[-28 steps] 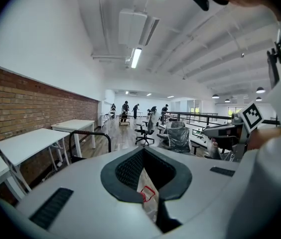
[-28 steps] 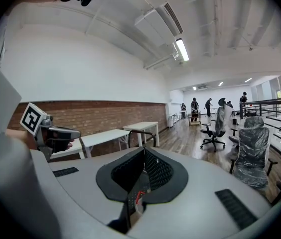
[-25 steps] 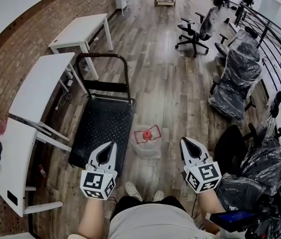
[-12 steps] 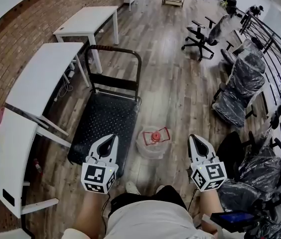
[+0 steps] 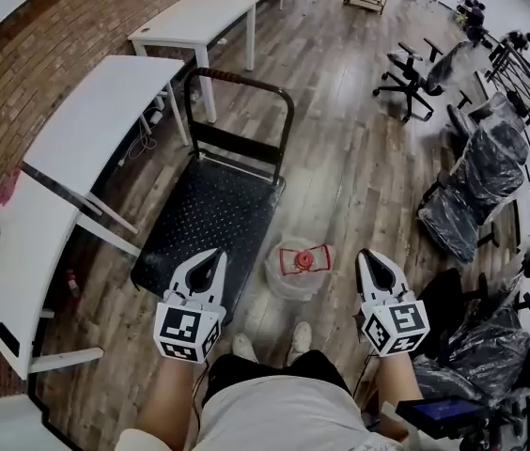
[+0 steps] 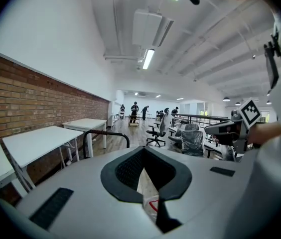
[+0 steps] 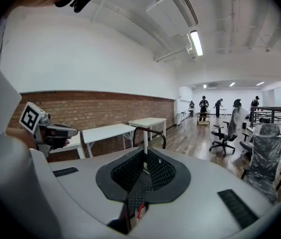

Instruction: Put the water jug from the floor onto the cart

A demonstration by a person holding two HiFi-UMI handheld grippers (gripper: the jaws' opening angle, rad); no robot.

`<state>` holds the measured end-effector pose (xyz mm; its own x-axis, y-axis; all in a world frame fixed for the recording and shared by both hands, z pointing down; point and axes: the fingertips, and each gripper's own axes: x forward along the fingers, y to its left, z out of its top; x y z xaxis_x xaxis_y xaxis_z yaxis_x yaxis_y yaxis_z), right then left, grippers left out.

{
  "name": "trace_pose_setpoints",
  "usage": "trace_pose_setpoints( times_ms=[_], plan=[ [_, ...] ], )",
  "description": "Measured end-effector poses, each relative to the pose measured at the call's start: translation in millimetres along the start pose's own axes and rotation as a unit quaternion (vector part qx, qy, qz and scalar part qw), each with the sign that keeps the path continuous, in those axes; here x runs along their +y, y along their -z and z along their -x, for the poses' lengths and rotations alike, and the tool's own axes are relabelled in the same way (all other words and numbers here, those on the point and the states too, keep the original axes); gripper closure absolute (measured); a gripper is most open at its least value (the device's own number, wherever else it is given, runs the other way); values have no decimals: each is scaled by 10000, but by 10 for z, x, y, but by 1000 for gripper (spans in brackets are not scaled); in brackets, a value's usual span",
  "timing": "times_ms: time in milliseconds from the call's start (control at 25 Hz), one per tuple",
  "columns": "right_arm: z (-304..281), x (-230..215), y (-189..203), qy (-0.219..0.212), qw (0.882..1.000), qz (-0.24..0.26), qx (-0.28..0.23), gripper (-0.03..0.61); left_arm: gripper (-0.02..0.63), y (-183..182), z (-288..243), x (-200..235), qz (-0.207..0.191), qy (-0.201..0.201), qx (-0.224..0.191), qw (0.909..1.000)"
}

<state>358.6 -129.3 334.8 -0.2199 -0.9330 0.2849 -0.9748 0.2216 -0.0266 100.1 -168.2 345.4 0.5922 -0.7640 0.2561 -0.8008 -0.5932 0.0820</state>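
An open office: white desks [image 5: 105, 120], swivel chairs [image 5: 418, 75], brick wall [image 5: 21, 73].

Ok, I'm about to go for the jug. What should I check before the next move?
1. Water jug upright on the floor, between the two grippers: ok.
2. Red cap on the jug: ok.
3. Cart deck has room for the jug, nothing lying on it: ok.
4. Left gripper open for a pickup: not ok, jaw tips together, holding nothing.
5. Right gripper open for a pickup: not ok, shut, holding nothing.
6. How full, and so how heavy, the jug is: cannot tell.
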Motion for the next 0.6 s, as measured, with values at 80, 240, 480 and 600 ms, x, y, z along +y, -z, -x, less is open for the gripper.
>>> trace_pose_setpoints(
  times_ms=[80, 240, 480, 600],
  plan=[
    [-140, -69, 92, -181, 9997, 32, 145, 575, 614, 60, -33, -21, 86, -147, 78, 9998],
    [-469, -261, 368, -374, 9983, 131, 418, 574, 614, 266, -200, -40, 92, -399, 296, 9987],
    [-1005, -355, 1047, -903, 9916, -14, 926, 482, 614, 905, -312, -17, 297, -825, 810, 9929],
    [-1297, -363, 1374, -1053, 9884, -138, 1086, 433, 614, 1249, -434, 44, 378, -942, 1023, 9896]
  ],
)
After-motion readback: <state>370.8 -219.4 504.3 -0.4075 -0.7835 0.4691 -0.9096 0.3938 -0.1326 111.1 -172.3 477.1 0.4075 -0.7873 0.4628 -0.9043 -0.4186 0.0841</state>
